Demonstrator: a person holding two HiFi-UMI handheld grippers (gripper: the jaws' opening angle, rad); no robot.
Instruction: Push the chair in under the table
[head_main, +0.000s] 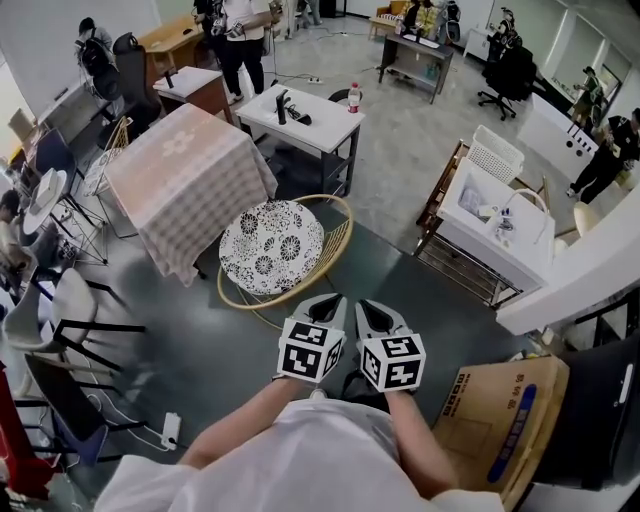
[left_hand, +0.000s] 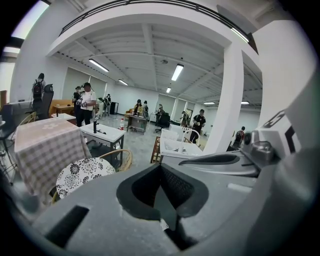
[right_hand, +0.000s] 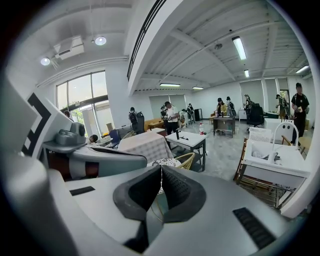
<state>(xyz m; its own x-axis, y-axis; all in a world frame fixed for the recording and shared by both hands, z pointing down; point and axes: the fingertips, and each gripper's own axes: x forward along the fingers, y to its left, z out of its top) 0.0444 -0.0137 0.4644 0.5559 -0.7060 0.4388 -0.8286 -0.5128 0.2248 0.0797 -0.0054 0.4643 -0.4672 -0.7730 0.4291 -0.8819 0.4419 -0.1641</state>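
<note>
A round rattan chair (head_main: 270, 247) with a black-and-white flowered cushion stands on the dark floor, just right of a table under a checked cloth (head_main: 180, 178). My left gripper (head_main: 326, 300) and right gripper (head_main: 371, 306) are side by side, both shut and empty, just short of the chair's near rim and pointing at it. In the left gripper view the chair (left_hand: 82, 172) and table (left_hand: 45, 145) lie ahead to the left of the shut left gripper (left_hand: 161, 166). In the right gripper view the chair (right_hand: 186, 160) shows just beyond the shut right gripper (right_hand: 161, 168).
A white table (head_main: 305, 118) with a bottle stands behind the chair. A white cart (head_main: 500, 225) is at the right and a cardboard box (head_main: 505, 420) at my right side. Folded chairs (head_main: 60, 320) and a power strip (head_main: 170, 430) lie at the left. People stand at the far end.
</note>
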